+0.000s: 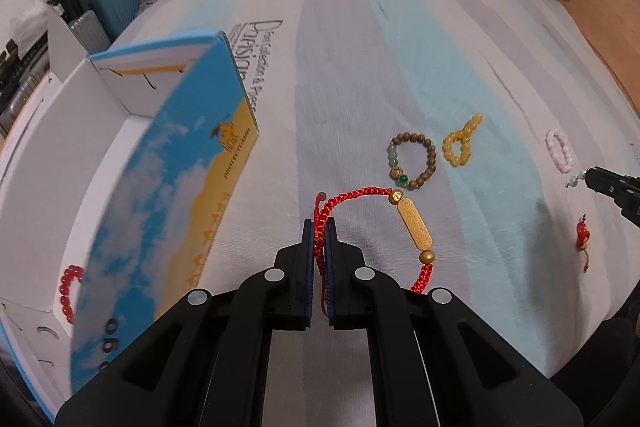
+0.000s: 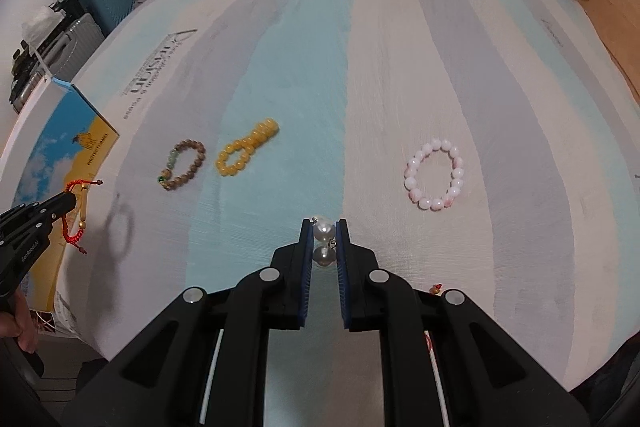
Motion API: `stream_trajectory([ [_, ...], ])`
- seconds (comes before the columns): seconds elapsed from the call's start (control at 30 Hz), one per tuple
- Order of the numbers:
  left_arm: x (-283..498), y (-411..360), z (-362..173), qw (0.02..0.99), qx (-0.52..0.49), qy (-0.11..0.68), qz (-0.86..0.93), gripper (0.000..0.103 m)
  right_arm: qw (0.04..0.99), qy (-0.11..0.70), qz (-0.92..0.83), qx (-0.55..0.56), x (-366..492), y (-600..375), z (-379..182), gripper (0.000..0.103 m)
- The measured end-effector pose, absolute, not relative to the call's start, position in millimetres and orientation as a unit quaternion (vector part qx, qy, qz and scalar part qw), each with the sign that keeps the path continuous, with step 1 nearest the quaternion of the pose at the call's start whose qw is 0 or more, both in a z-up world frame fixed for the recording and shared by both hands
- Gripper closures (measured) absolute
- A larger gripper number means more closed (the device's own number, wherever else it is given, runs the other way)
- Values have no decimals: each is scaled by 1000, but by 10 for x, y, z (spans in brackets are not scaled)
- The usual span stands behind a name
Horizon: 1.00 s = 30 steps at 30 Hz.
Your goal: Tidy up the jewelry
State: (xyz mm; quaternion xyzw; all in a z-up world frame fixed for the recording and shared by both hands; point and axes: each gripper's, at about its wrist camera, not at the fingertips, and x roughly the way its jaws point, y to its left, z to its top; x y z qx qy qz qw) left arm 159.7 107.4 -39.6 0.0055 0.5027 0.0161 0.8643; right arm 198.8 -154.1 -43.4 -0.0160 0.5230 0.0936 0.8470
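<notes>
The left gripper was nearly closed, its jaws pinching the red braided cord bracelet with a gold bar and gold beads, lifted beside the blue-and-yellow cardboard box. The right gripper stood narrowly parted, clamping a pair of white pearl drops above the striped bedsheet. Mid-sheet lay a brown wooden bead bracelet with green beads just beside a yellow bead bracelet; a pink-white bead bracelet lay well apart towards the right edge. Only the left view showed a red bead bracelet inside the box.
</notes>
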Motion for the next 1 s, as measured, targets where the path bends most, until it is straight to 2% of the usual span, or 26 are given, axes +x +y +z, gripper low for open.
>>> stream_trajectory([
  [0.4, 1399, 1331, 6, 874, 4, 486, 29, 99, 859, 497, 114, -28, 1846, -1189, -13, 92],
  [1.0, 1063, 2201, 431, 884, -21, 461, 75, 99, 864, 465, 186, -60, 1679, -14, 471, 92],
])
